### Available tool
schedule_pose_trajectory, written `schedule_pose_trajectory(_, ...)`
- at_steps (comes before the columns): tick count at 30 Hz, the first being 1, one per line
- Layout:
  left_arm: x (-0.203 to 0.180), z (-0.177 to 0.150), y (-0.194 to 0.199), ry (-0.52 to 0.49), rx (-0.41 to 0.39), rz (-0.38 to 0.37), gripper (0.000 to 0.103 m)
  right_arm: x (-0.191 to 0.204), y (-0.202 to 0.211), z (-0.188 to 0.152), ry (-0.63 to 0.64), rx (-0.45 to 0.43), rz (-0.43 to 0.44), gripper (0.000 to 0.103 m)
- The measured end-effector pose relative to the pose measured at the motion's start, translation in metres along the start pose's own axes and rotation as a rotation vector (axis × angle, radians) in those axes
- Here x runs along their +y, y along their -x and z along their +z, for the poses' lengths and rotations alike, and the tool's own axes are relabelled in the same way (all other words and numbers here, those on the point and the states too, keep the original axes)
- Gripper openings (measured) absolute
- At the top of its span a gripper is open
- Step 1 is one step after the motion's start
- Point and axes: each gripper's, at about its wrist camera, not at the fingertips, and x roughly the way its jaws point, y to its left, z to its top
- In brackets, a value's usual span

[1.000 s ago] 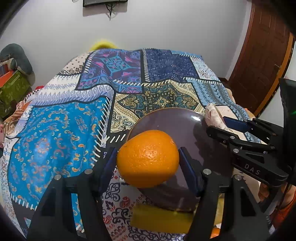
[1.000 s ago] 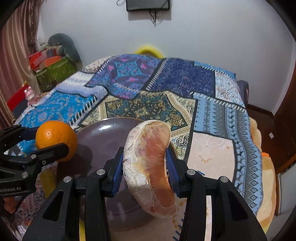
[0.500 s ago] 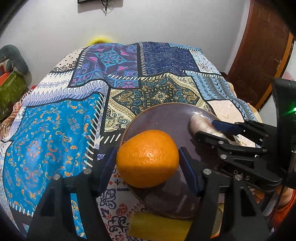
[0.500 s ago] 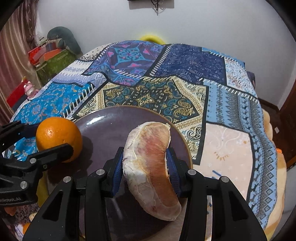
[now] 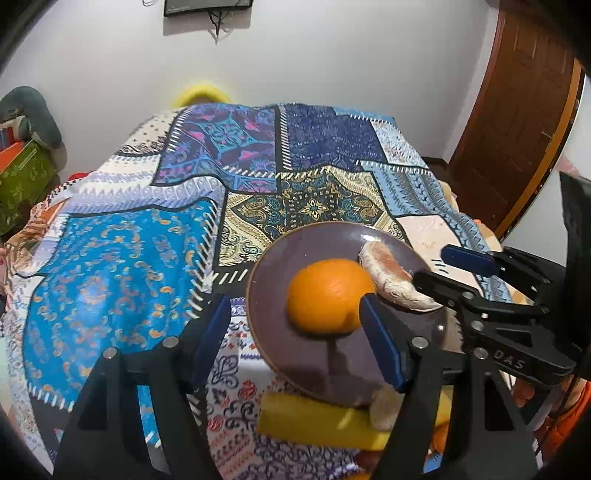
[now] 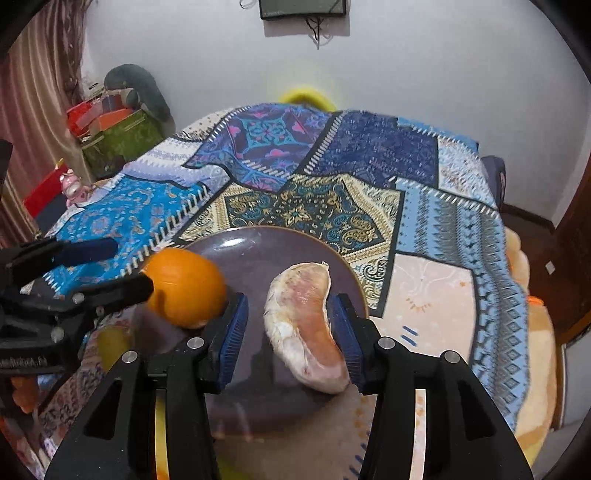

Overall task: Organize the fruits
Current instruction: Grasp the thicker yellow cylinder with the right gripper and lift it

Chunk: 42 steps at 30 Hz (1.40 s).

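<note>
We see a bed covered with a patchwork quilt (image 5: 147, 258) in blues, purples and gold, and on it a dark purple plate (image 5: 317, 240).

In the left wrist view, our left gripper (image 5: 295, 332) has its blue-padded jaws spread wide. An orange (image 5: 328, 295) sits on the plate between them; the right pad is touching it or just beside it, while the left pad stands well clear. Behind the orange, a peeled pomelo segment (image 5: 388, 277) lies on the plate's right side, with our right gripper (image 5: 443, 266) reaching in from the right. Only this view shows a yellow block (image 5: 314, 421) just below the plate's near rim and a brown wooden door (image 5: 517, 129) at the right.

In the right wrist view, our right gripper (image 6: 288, 328) is also open. The pomelo segment (image 6: 306, 325), pink and white, rests on the plate (image 6: 258, 240). The right pad looks to be touching it or just beside it, and there is a clear gap on the left. The orange (image 6: 184, 288) sits to its left, partly hidden by our left gripper (image 6: 103, 266). Only this view shows a small pink toy (image 6: 75, 190) at the bed's left edge and a green box (image 6: 122, 140) beyond it.

Both views show a dark screen (image 6: 303, 9) mounted high on the white wall.
</note>
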Motion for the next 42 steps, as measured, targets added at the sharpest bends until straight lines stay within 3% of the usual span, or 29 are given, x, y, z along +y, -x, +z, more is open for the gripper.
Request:
schedule_pose_trajectory(4,0.003,-0.006,0.023,-0.003,-0.017,0.028,0.072,0.008,0.026,-0.005,0.023,-0.030,0.001,0.047)
schedule_pose_trajectory(6,0.005,-0.011,0.035,-0.001,-0.021,0.034,0.073,0.014,0.041,-0.010,0.030,-0.048,0.006,0.054)
schedule_pose_trajectory(11,0.008,-0.028,0.059,0.001,-0.036,0.053,0.083,0.028,0.065,-0.023,0.057,-0.067,0.016,0.056)
schedule_pose_trajectory(15,0.009,-0.046,0.071,0.000,-0.023,0.057,0.084,0.037,0.073,-0.038,0.066,-0.055,0.033,0.060)
schedule_pose_trajectory(23,0.013,-0.079,0.066,0.007,0.048,0.068,0.088,0.047,0.053,-0.069,0.069,0.041,0.056,0.060)
schedule_pose_trajectory(33,0.003,-0.097,0.046,-0.009,0.122,0.065,0.088,0.042,0.019,-0.078,0.040,0.142,0.104,0.061)
schedule_pose_trajectory(37,-0.004,-0.097,0.040,-0.010,0.138,0.050,0.090,0.046,0.018,-0.078,0.069,0.131,0.105,0.060)
schedule_pose_trajectory(42,-0.017,-0.093,0.032,-0.009,0.141,0.059,0.097,0.044,0.024,-0.082,0.086,0.113,0.108,0.051)
